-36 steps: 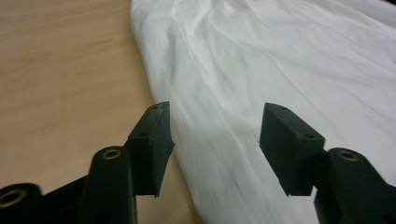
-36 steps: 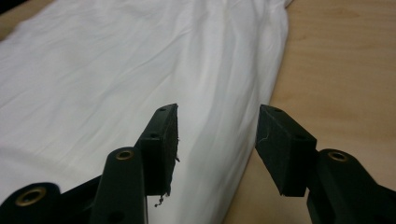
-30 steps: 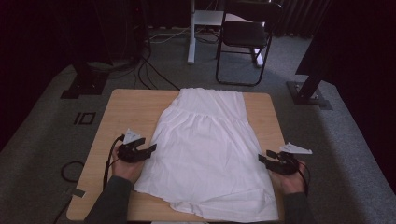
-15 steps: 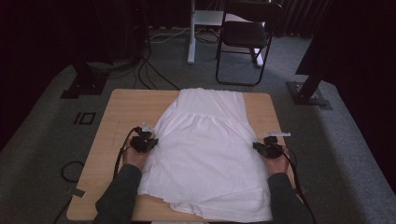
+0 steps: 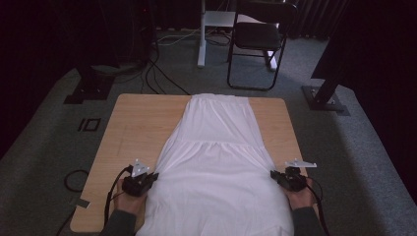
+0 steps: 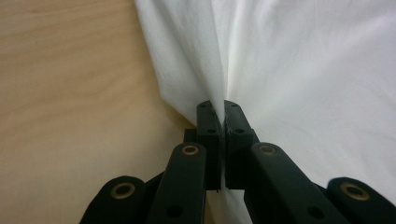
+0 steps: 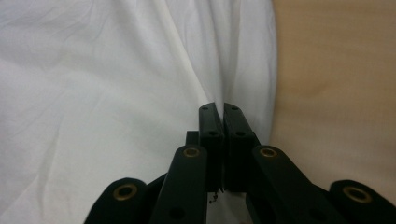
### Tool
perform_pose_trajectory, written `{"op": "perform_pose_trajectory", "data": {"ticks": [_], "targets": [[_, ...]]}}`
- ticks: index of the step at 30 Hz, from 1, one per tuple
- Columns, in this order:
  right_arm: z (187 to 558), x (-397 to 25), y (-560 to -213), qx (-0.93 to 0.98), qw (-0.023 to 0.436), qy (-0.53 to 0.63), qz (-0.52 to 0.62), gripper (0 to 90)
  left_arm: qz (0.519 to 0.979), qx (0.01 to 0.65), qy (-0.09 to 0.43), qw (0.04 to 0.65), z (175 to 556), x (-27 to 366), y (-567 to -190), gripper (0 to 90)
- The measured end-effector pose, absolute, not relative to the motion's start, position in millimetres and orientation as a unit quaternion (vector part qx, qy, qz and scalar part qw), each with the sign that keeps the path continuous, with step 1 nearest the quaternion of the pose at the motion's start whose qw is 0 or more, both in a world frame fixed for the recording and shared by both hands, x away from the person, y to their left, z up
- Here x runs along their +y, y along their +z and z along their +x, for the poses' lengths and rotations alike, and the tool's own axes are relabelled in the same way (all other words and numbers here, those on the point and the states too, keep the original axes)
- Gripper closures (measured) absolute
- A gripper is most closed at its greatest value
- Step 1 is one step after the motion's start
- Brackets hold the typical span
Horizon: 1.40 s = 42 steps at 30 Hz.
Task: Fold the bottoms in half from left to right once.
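A white skirt-like garment (image 5: 216,167) lies spread along the wooden table (image 5: 133,123), its narrow waistband at the far edge and its wide hem toward the person. My left gripper (image 5: 152,177) is at the garment's left side and is shut on a pinched fold of the white cloth (image 6: 280,70). My right gripper (image 5: 274,176) is at the garment's right side, jaws pressed together with the white cloth (image 7: 116,70) gathered between them. Bare wood shows beside the fabric in both gripper views.
A black chair (image 5: 258,39) and a white table leg (image 5: 201,34) stand beyond the table's far edge. Black stand bases (image 5: 324,98) sit on the grey carpet at both sides, with cables (image 5: 157,69) on the floor at the left.
Both grippers have moved forward and inward along the garment's sides, and the cloth between them has been drawn in and looks narrower at the lower part.
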State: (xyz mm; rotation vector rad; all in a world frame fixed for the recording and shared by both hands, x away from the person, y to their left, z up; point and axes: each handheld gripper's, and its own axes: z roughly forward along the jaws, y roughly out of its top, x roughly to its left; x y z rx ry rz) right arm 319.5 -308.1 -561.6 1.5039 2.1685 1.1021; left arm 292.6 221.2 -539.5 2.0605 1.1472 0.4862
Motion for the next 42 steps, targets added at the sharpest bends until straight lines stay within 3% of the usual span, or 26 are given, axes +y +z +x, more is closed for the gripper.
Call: {"op": "perform_pose_trajectory", "data": {"ticks": [2,8,9,10,11,12,16,18,23,25,28,30,31,32,33,35,36,37,38,39,42], "targets": [[304,-311,-562,0.752,0.135,0.385,0.518,87.4,0.799,0.441,0.187,0.364,269,224,-539,88.2],[280,-314,-562,0.754,0.119,0.385,0.519,85.9,0.801,0.437,0.166,0.375,250,230,-543,85.8],[278,-313,-560,0.760,0.120,0.379,0.514,78.0,0.796,0.435,0.168,0.385,251,231,-541,77.6],[281,-312,-553,0.757,0.126,0.387,0.511,60.0,0.777,0.442,0.164,0.416,255,237,-536,63.1],[281,-312,-553,0.757,0.126,0.387,0.511,60.0,0.777,0.442,0.164,0.416,255,237,-536,59.7],[289,-313,-541,0.742,0.139,0.409,0.513,47.8,0.764,0.453,0.165,0.429,261,241,-532,55.6],[311,-307,-522,0.735,0.148,0.432,0.501,47.3,0.744,0.457,0.195,0.446,287,244,-516,52.2],[342,-292,-515,0.742,0.155,0.423,0.496,52.3,0.746,0.455,0.198,0.445,307,239,-510,50.6],[371,-278,-520,0.750,0.140,0.414,0.496,51.8,0.751,0.448,0.202,0.441,332,228,-504,48.7],[406,-259,-534,0.756,0.131,0.394,0.506,47.1,0.757,0.446,0.195,0.435,362,213,-505,46.5],[415,-252,-539,0.759,0.120,0.389,0.508,45.9,0.766,0.447,0.182,0.424,372,205,-511,45.7],[421,-247,-542,0.766,0.122,0.370,0.512,51.1,0.776,0.444,0.175,0.413,377,198,-519,45.7],[424,-246,-544,0.771,0.111,0.360,0.514,72.7,0.783,0.440,0.165,0.407,379,192,-526,45.5],[424,-246,-544,0.771,0.111,0.360,0.514,72.7,0.783,0.440,0.165,0.407,379,192,-526,45.3],[422,-246,-541,0.774,0.133,0.351,0.510,87.2,0.790,0.434,0.157,0.404,379,187,-530,44.5],[418,-248,-535,0.770,0.147,0.362,0.503,88.4,0.793,0.430,0.154,0.403,378,183,-532,44.2],[411,-250,-525,0.762,0.169,0.389,0.489,88.9,0.795,0.427,0.154,0.401,377,181,-532,43.7],[398,-254,-508,0.749,0.221,0.408,0.473,89.1,0.802,0.424,0.151,0.393,376,177,-536,43.8],[398,-254,-508,0.749,0.221,0.408,0.473,89.1,0.802,0.424,0.151,0.393,376,177,-536,43.8],[389,-261,-497,0.730,0.261,0.409,0.482,89.3,0.810,0.421,0.151,0.379,375,172,-541,43.8],[395,-266,-507,0.732,0.266,0.367,0.508,89.3,0.818,0.417,0.147,0.369,375,167,-547,43.7]]}}
